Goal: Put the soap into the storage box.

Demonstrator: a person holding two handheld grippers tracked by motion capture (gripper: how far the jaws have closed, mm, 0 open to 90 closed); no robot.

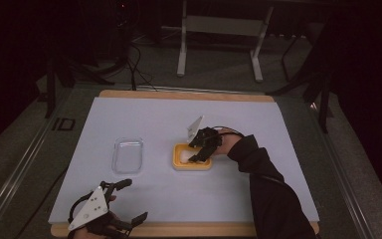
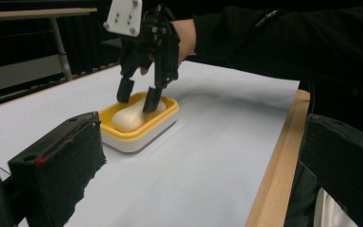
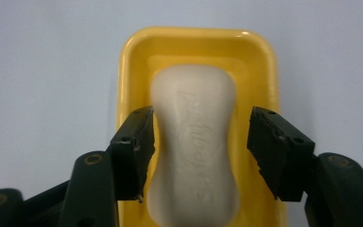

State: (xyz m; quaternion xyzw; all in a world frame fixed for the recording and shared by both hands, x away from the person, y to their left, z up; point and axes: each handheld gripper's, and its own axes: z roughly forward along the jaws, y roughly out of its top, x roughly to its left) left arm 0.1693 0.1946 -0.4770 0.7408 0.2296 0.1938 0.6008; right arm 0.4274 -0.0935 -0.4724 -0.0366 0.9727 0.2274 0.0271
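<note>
A pale bar of soap point(image 3: 194, 142) lies in a yellow dish point(image 3: 260, 56) with a white base, right of the table's middle point(image 1: 193, 166). My right gripper point(image 3: 202, 130) reaches down into the dish with one jaw on each side of the soap. It is open: the right jaw stands clear of the bar and the left jaw is close beside it. In the left gripper view the same gripper point(image 2: 138, 97) stands over the soap point(image 2: 127, 118). My left gripper point(image 1: 135, 200) rests near the table's front left edge, open, with nothing between its jaws.
A clear plastic container point(image 1: 128, 155) lies left of the dish on the white sheet point(image 1: 154, 119) that covers the wooden table. The person's dark sleeve point(image 1: 271, 199) crosses the front right. A metal stand point(image 1: 219, 30) is beyond the far edge.
</note>
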